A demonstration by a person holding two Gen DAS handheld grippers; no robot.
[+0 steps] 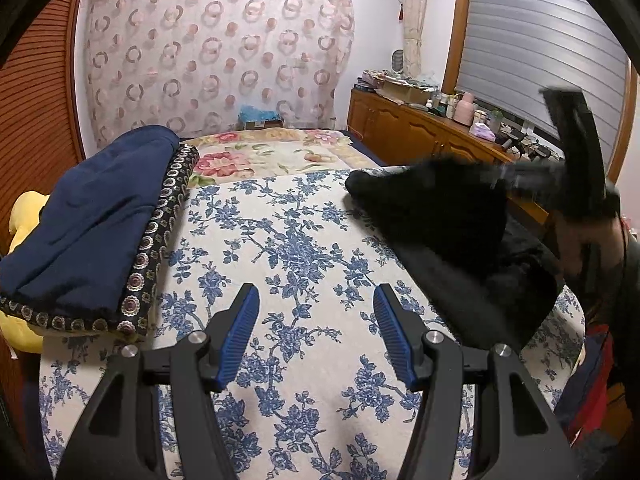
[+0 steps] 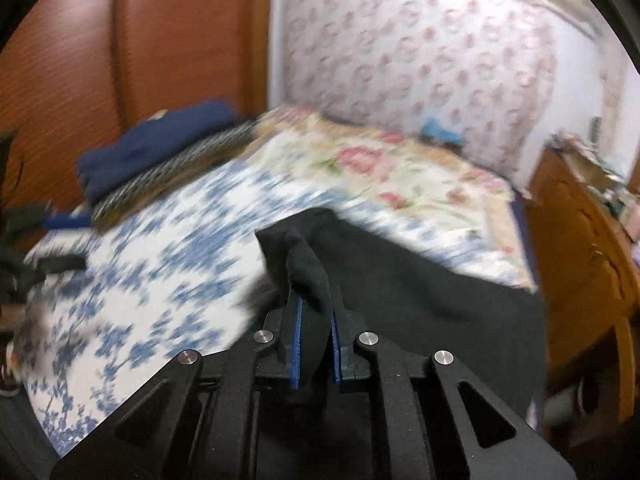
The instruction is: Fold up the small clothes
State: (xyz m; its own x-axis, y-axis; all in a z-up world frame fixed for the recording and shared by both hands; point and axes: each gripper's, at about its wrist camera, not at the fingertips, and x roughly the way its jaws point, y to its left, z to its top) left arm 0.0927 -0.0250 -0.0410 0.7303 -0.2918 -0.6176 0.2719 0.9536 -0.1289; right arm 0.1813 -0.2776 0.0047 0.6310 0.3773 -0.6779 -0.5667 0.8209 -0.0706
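Observation:
A black garment (image 1: 448,232) lies on the right side of the blue-flowered bedspread (image 1: 288,248), one edge lifted off the bed. My right gripper (image 2: 314,300) is shut on a fold of that black garment (image 2: 420,292), the cloth bunched between its blue pads and trailing to the right. In the left wrist view the right gripper (image 1: 516,178) shows as a blurred dark shape at the garment's raised edge, with a hand below it. My left gripper (image 1: 316,296) hovers open over the bedspread, left of the garment, with nothing between its fingers.
A folded navy quilt (image 1: 92,224) with a patterned border lies at the bed's left, a yellow pillow (image 1: 24,216) beside it. A wooden sideboard (image 1: 420,128) crowded with bottles and boxes runs along the right. A pink-flowered blanket (image 1: 272,156) covers the far bed.

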